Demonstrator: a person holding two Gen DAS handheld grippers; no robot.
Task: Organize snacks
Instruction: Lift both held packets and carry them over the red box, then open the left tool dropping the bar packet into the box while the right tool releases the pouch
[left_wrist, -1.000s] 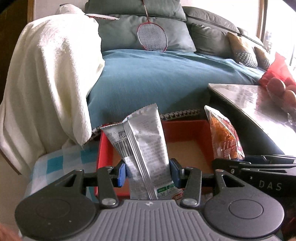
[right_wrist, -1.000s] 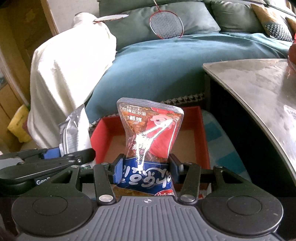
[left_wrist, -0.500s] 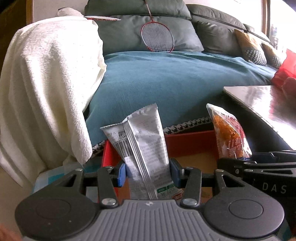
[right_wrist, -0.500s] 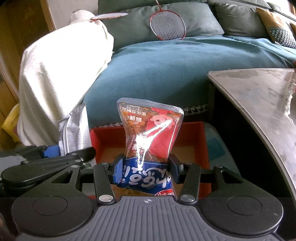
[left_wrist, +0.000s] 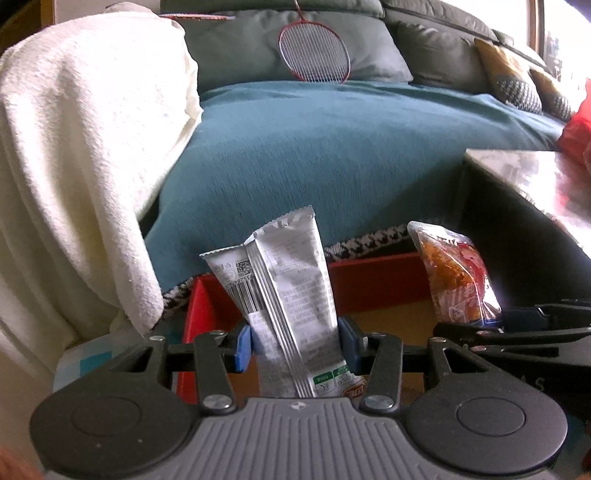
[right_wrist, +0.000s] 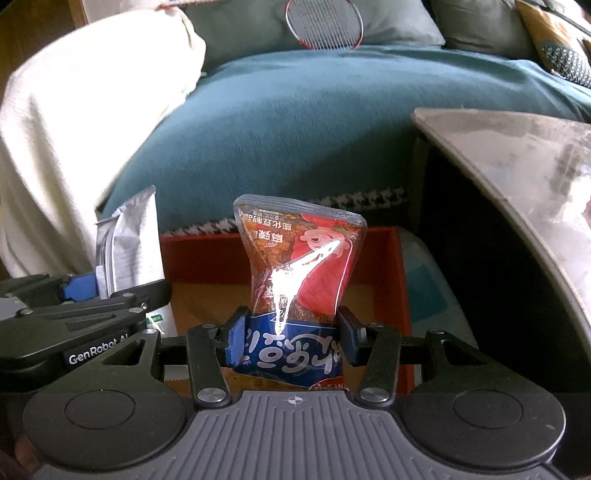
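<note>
My left gripper (left_wrist: 295, 345) is shut on a silver snack packet (left_wrist: 284, 291) that stands upright between the blue pads. My right gripper (right_wrist: 290, 338) is shut on a red and blue clear snack bag (right_wrist: 299, 273). Both hang over a red box (left_wrist: 373, 282) with a brown floor, also seen in the right wrist view (right_wrist: 400, 295). The two grippers are side by side: the red bag (left_wrist: 456, 273) shows at the right of the left wrist view, the silver packet (right_wrist: 129, 243) at the left of the right wrist view.
The red box stands on a blue-checked white surface (right_wrist: 428, 280). A glossy table (right_wrist: 517, 162) rises at the right. Behind is a sofa with a teal cover (left_wrist: 332, 147), a white blanket (left_wrist: 81, 147) at the left and a badminton racket (left_wrist: 314, 55).
Both grippers have moved back and slightly up with their snacks; the red box now sits lower and closer in each view. The grips have not changed.
</note>
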